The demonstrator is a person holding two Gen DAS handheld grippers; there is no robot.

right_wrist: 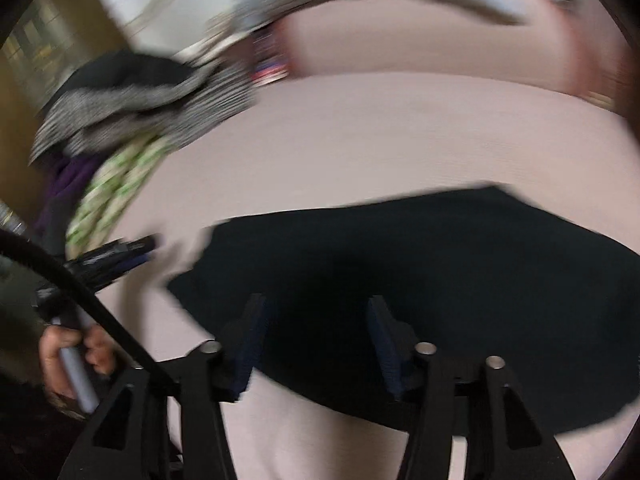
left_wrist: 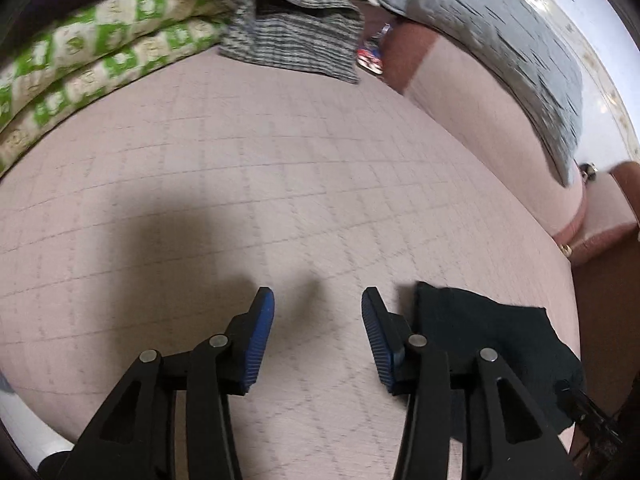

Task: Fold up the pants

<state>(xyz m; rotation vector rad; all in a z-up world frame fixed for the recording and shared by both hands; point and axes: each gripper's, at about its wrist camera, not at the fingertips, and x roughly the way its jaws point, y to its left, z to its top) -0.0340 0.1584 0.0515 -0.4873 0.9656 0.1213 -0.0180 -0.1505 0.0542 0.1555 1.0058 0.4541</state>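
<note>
Black fabric, the pants [right_wrist: 400,280], lies spread flat on a pale pink quilted bed cover [left_wrist: 280,168]. In the right wrist view, which is heavily blurred, we see the garment filling the lower middle of the picture, directly under the right gripper [right_wrist: 316,312]. Its jaws stand apart, and we find no cloth pinched between the blue pads; the fabric appears to lie below them rather than in their hold.

In the left wrist view, we note the left gripper [left_wrist: 318,304] with its jaws partly apart over bare cover, holding nothing. One edge of the pants shows just beside its right finger, at the lower right near the edge of the bed.

At the far side of the cover we record a folded green-and-white patterned quilt [left_wrist: 92,56], a grey checked cloth [left_wrist: 296,40] next to it, and a grey blanket [left_wrist: 500,40] along a pink padded headboard [left_wrist: 480,96].

At the lower left of the right wrist view, we observe a hand [right_wrist: 76,356] gripping a handle.
</note>
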